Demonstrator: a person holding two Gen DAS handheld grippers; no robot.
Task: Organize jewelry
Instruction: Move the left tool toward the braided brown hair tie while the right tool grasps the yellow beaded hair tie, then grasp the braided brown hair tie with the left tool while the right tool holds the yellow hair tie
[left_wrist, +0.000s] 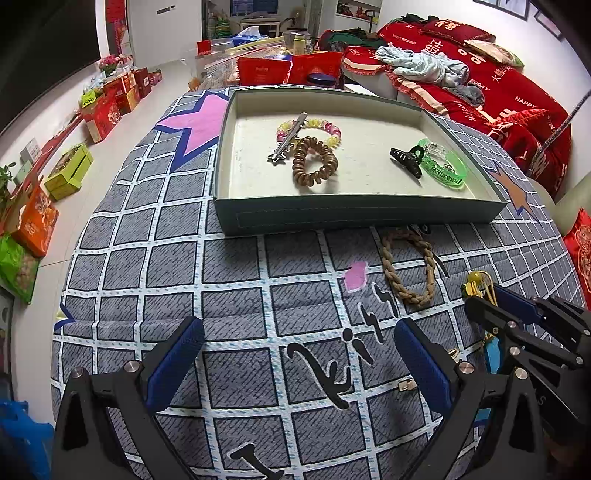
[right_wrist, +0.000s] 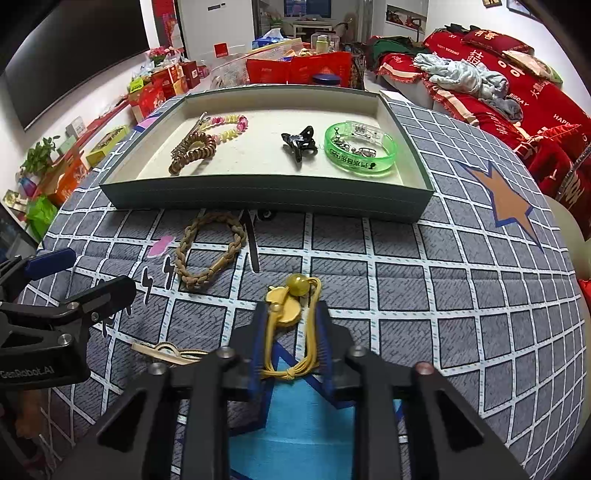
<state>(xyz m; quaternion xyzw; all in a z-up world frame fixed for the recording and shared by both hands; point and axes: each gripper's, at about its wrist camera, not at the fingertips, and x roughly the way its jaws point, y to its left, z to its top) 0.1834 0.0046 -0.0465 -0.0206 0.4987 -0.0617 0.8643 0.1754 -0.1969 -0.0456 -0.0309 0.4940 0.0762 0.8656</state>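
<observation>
A shallow grey-green tray (left_wrist: 354, 216) (right_wrist: 258, 201) holds a bead bracelet (left_wrist: 325, 127), a silver clip (left_wrist: 288, 142), a brown coil tie (left_wrist: 314, 160), a black claw clip (right_wrist: 299, 142) and a green bangle (right_wrist: 360, 151). A braided brown bracelet (left_wrist: 406, 266) (right_wrist: 210, 251) lies on the cloth in front of the tray. My right gripper (right_wrist: 291, 317) is shut on a yellow hair tie (right_wrist: 291, 299) with a ball charm, just above the cloth. My left gripper (left_wrist: 299, 350) is open and empty over the cloth. A gold hair clip (right_wrist: 170, 350) lies near the left gripper.
The table wears a grey checked cloth (left_wrist: 184, 258) with stars and lettering. Red boxes (left_wrist: 288, 68) stand behind the tray. A red sofa (right_wrist: 517, 92) is at the right; gift boxes (left_wrist: 107, 107) line the floor at the left.
</observation>
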